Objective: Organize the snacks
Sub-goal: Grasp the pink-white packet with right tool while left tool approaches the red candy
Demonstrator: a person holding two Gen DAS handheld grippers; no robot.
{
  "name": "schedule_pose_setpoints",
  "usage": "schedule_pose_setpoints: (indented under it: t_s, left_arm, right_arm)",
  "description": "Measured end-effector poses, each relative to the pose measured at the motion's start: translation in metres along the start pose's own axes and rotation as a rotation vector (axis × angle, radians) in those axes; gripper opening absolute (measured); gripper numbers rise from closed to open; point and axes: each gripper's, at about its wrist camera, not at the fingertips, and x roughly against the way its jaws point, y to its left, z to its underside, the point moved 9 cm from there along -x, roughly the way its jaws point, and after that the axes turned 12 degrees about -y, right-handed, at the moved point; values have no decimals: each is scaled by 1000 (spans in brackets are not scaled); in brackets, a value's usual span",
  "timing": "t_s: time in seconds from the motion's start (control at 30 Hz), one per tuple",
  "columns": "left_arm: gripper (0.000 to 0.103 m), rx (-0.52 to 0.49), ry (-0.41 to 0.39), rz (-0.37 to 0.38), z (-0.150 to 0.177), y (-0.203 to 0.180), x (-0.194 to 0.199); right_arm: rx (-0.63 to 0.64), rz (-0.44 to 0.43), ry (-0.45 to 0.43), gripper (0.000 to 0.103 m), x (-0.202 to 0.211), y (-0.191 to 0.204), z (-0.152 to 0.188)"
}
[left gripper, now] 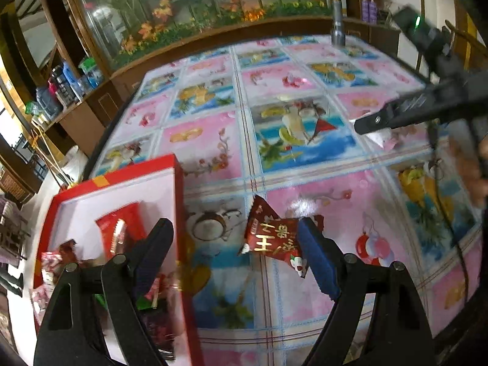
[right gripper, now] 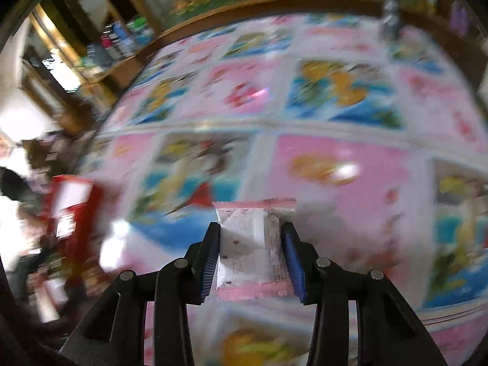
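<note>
My left gripper [left gripper: 238,253] hangs open over the table. A dark red snack packet with gold writing [left gripper: 271,238] lies on the cloth between its fingers, close to the right finger [left gripper: 317,259]. Under the left finger stands an open red gift box [left gripper: 180,213] with a red packet [left gripper: 122,231] and other wrapped snacks inside. My right gripper [right gripper: 253,228] is shut on a white packet with pink crimped ends [right gripper: 253,244], held above the table. In the left wrist view the right gripper [left gripper: 378,120] reaches in from the upper right. The red box [right gripper: 73,201] shows blurred at the left of the right wrist view.
A table with a pink and blue fruit-print cloth [left gripper: 274,91] fills both views. A grey metal cylinder [left gripper: 337,21] stands at its far edge. A wooden cabinet with a flowered glass tank [left gripper: 213,0] runs behind. Bottles [left gripper: 67,82] crowd a shelf at the left.
</note>
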Motion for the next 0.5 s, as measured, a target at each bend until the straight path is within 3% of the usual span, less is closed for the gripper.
schedule_pose_setpoints:
  t_s: [0.07, 0.13, 0.3, 0.37, 0.43, 0.5]
  left_arm:
    - [84, 23, 24, 26, 3, -4, -5]
    - [84, 48, 40, 50, 4, -8, -10]
    - [84, 60, 73, 75, 10, -18, -23]
    - [84, 68, 70, 124, 15, -27, -25]
    - [84, 41, 52, 193, 14, -43, -23]
    - [83, -45, -2, 216, 4, -57, -20]
  right_arm:
    - [-30, -55, 20, 48, 4, 2, -1]
    - [-59, -41, 0, 57, 8, -7, -7]
    - [-152, -6, -16, 58, 12, -31, -13]
    - [-151, -4, -15, 58, 12, -30, -13]
    - [-140, -3, -11, 58, 12, -30, -13]
    - [-124, 10, -3, 58, 8, -28, -11]
